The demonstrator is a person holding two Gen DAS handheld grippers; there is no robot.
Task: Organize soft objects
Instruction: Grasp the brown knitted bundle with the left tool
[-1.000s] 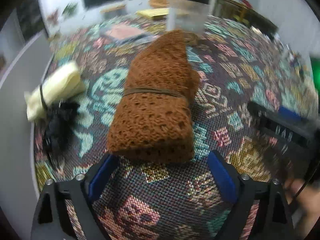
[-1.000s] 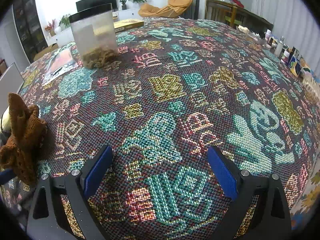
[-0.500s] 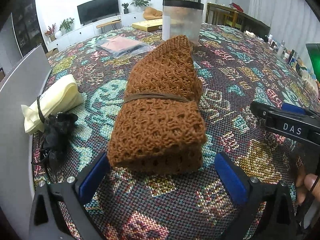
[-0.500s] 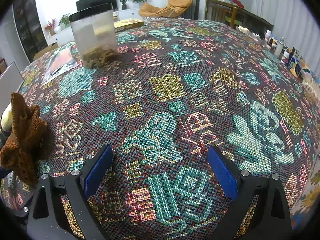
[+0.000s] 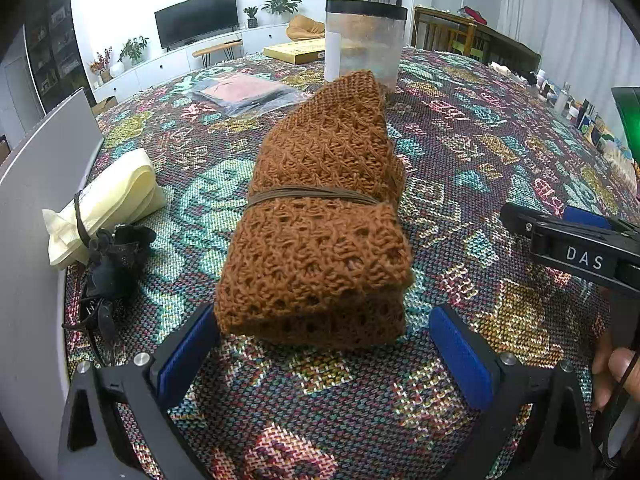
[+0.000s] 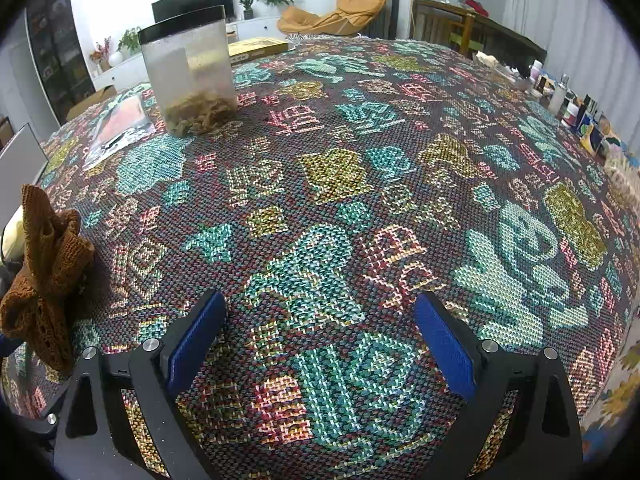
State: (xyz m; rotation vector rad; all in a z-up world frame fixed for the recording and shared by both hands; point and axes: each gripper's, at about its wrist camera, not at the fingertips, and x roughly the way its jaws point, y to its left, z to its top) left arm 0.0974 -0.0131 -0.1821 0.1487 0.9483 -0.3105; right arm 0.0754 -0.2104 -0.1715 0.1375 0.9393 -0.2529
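Note:
A folded brown knitted cloth [image 5: 320, 216], tied round its middle with a brown band, lies on the patterned tablecloth [image 5: 480, 168]. My left gripper [image 5: 324, 344] is open, its blue pads either side of the cloth's near end, not touching it. The cloth also shows at the left edge of the right wrist view [image 6: 44, 276]. My right gripper [image 6: 318, 336] is open and empty over bare tablecloth; its side shows in the left wrist view [image 5: 576, 248]. A rolled cream cloth [image 5: 108, 200] and a black fabric item [image 5: 112, 260] lie to the left.
A clear plastic container [image 6: 188, 76] with a black lid stands further back, brown material at its bottom. A plastic-wrapped pink packet [image 5: 244, 92] and a flat yellow box [image 5: 296, 50] lie beyond. A grey panel [image 5: 36, 200] borders the left. Small bottles [image 6: 568, 100] line the right edge.
My left gripper has moved in toward the brown cloth, so its near end now sits between the open pads. The right gripper has stayed still.

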